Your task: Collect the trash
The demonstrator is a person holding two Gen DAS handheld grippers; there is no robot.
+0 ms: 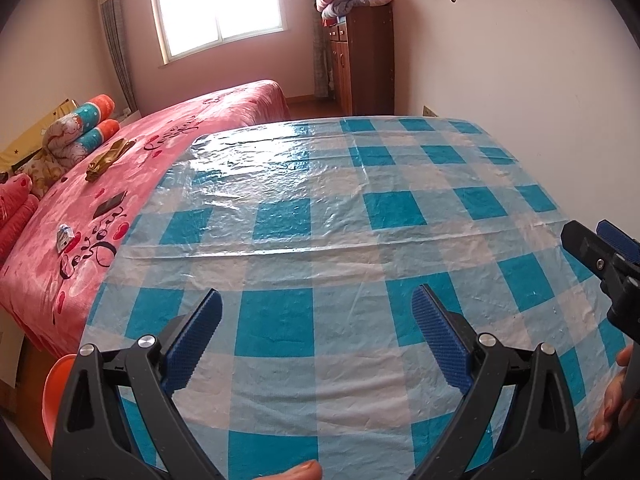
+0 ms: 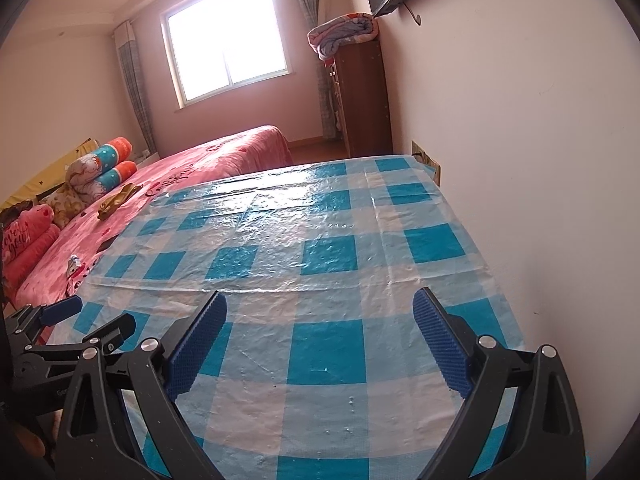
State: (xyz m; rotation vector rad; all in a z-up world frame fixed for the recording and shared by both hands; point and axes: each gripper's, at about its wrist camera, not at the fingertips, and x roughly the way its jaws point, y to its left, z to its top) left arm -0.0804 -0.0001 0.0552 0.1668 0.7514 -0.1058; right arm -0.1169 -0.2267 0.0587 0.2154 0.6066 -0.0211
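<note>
My left gripper [image 1: 318, 294] is open and empty above a table with a blue-and-white checked plastic cover [image 1: 320, 216]. My right gripper [image 2: 320, 298] is open and empty above the same cover [image 2: 320, 248]; it also shows at the right edge of the left wrist view [image 1: 588, 232]. On the pink bed lie a small crumpled wrapper [image 1: 65, 236], a dark flat item [image 1: 110, 203] and a gold-brown crumpled piece [image 1: 108, 158]. The wrapper [image 2: 74, 262] and the gold-brown piece [image 2: 118, 199] also show in the right wrist view. No trash shows on the table.
A pink bed [image 1: 224, 108] stands left of the table with rolled bedding and pillows [image 1: 80, 132]. An orange container rim [image 1: 56, 392] sits low at the left. A wooden cabinet [image 1: 360, 56] with folded blankets stands by the wall, which runs along the table's right side.
</note>
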